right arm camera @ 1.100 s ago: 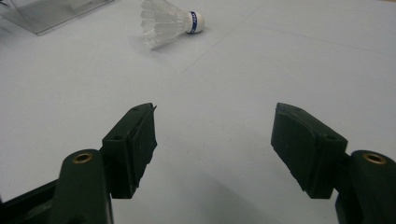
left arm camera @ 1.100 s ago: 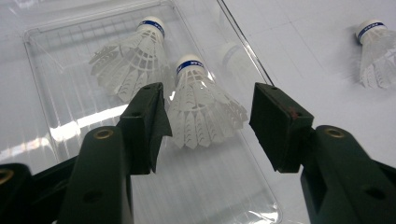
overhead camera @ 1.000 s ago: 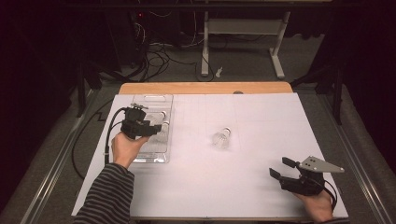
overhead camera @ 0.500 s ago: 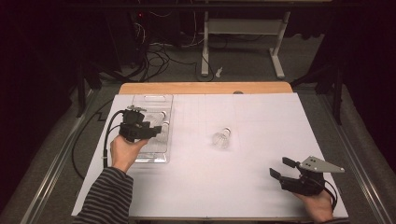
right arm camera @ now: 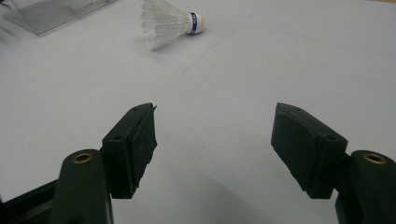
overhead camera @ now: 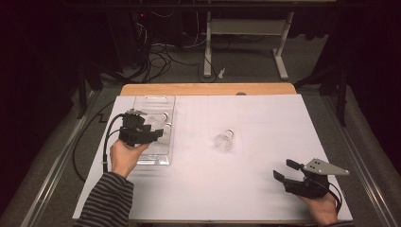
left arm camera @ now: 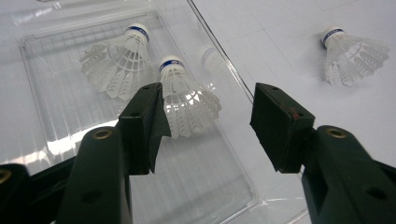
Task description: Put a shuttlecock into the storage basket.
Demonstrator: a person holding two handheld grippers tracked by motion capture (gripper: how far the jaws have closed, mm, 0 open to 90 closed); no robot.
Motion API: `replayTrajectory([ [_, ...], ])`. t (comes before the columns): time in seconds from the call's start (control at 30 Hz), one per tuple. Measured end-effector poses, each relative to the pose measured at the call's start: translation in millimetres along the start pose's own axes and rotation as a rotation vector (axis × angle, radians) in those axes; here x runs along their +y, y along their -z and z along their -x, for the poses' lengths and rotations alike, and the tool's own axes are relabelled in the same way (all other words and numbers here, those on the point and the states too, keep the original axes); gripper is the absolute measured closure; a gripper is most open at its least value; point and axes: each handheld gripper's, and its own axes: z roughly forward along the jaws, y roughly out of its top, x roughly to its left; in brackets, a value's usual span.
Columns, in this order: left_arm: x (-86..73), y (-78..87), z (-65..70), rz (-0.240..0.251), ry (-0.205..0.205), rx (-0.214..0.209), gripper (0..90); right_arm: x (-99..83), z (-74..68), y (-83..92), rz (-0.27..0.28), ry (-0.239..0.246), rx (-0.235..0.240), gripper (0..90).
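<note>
While L claw (left arm camera: 208, 123) gapes | feathered shuttlecock (left arm camera: 187, 100) | ribbed clear tray (left arm camera: 60, 88)

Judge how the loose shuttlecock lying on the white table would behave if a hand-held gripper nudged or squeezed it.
The shuttlecock lies on its side, so a nudge would probably roll it in a curve around its cork. Its thin feather skirt looks light and would likely bend or crush under firm squeezing.

- white paper sheet (overhead camera: 265, 123) covers most of the tabletop
- strip of bare wooden table edge (overhead camera: 208, 89) shows at the far side, beyond the sheet
- tangle of black cables (overhead camera: 161, 52) on the grey floor behind the table
- white metal stand legs (overhead camera: 246, 28) farther back, feet on the floor
- small white object (overhead camera: 221, 73) on the floor by the stand, too small to identify
- metal rail (overhead camera: 52, 165) along the table's left side
</note>
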Motion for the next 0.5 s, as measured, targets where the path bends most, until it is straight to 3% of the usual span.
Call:
replayTrajectory([
  [0.5, -7.7, 7.4, 5.3, 0.021, -0.012, -0.007, 44.5, 0.1, -0.4, -0.2, 0.001, 0.003, 0.002, 31.4],
])
